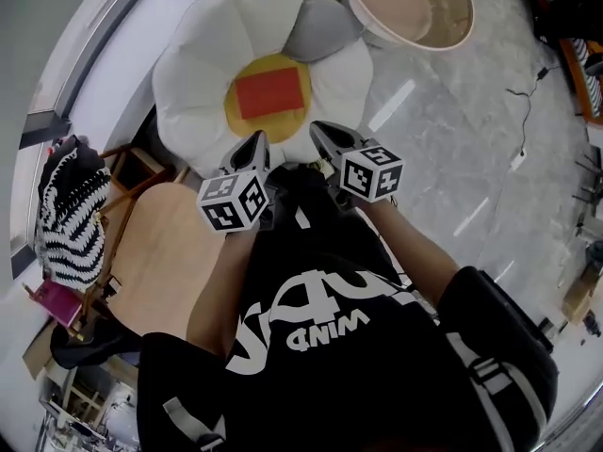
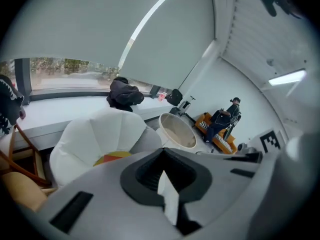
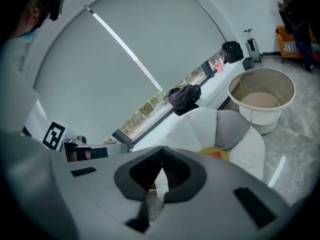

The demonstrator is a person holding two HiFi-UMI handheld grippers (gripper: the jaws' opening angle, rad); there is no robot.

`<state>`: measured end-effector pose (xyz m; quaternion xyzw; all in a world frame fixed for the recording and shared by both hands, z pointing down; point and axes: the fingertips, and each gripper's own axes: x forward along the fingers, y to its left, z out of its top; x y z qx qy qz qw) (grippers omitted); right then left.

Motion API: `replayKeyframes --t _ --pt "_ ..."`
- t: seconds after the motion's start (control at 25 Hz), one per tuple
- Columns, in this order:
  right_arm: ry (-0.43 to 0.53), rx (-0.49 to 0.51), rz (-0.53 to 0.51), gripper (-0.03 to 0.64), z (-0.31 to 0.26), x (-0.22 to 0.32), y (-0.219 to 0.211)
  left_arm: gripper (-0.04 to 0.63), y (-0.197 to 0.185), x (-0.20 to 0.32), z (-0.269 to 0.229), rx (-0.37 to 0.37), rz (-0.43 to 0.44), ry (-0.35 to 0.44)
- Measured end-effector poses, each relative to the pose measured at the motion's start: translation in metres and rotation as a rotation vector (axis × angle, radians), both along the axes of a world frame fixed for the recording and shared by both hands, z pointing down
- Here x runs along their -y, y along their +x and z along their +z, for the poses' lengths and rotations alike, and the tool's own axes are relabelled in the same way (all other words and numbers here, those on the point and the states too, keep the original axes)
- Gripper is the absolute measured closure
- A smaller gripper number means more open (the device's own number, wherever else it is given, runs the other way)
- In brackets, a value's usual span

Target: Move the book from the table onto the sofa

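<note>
A red book (image 1: 270, 93) lies flat on the yellow centre of a white flower-shaped sofa (image 1: 188, 73). My left gripper (image 1: 256, 139) and right gripper (image 1: 318, 130) hang side by side above the sofa's near edge, close to my chest, both shut and empty. A round wooden table (image 1: 170, 252) stands bare at lower left. In the left gripper view the sofa (image 2: 95, 139) and a sliver of the book (image 2: 107, 159) show past the shut jaws of the left gripper (image 2: 162, 151). The right gripper view shows the sofa (image 3: 200, 126) and book (image 3: 216, 154) beyond the right gripper (image 3: 161, 149).
A large beige tub (image 1: 415, 8) stands on the marble floor behind the sofa. A black-and-white striped bag (image 1: 71, 215) hangs on a wooden chair left of the table. A dark bag (image 2: 124, 94) sits on the window sill. A seated person (image 2: 222, 121) is far off.
</note>
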<state>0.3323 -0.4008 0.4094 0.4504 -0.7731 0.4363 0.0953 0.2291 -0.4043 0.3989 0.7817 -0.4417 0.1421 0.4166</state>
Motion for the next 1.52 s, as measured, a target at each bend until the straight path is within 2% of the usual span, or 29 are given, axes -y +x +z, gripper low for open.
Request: replayKeyframes --t 0.2,0.56,0.76,0.92,1.08,1.24,1.52 --pt "0.076 0.010 -0.031 0.615 -0.063 -0.013 0.002 0.588 0.013 -0.014 -0.064 -0.033 0.058 0.071" --pt "0.327 -0.021 -0.080 0.615 -0.160 -0.027 0.011 0.588 0.013 -0.023 -0.155 -0.040 0.163 0.277" --pt "0.431 -0.034 -0.087 0.615 -0.190 -0.032 0.018 0.588 0.010 -0.028 -0.183 -0.045 0.174 0.397" --pt "0.494 -0.079 -0.071 0.615 -0.199 -0.030 0.021 0.588 0.001 -0.029 -0.190 -0.027 0.166 0.468" --pt "0.549 -0.077 -0.051 0.615 -0.211 -0.026 0.022 0.588 -0.007 -0.027 -0.202 -0.022 0.148 0.538" --pt "0.591 -0.070 -0.041 0.615 -0.222 -0.025 0.021 0.588 -0.009 -0.023 -0.210 -0.025 0.148 0.566" --pt "0.588 -0.052 -0.020 0.615 -0.225 -0.023 0.026 0.588 -0.010 -0.020 -0.212 -0.032 0.137 0.563"
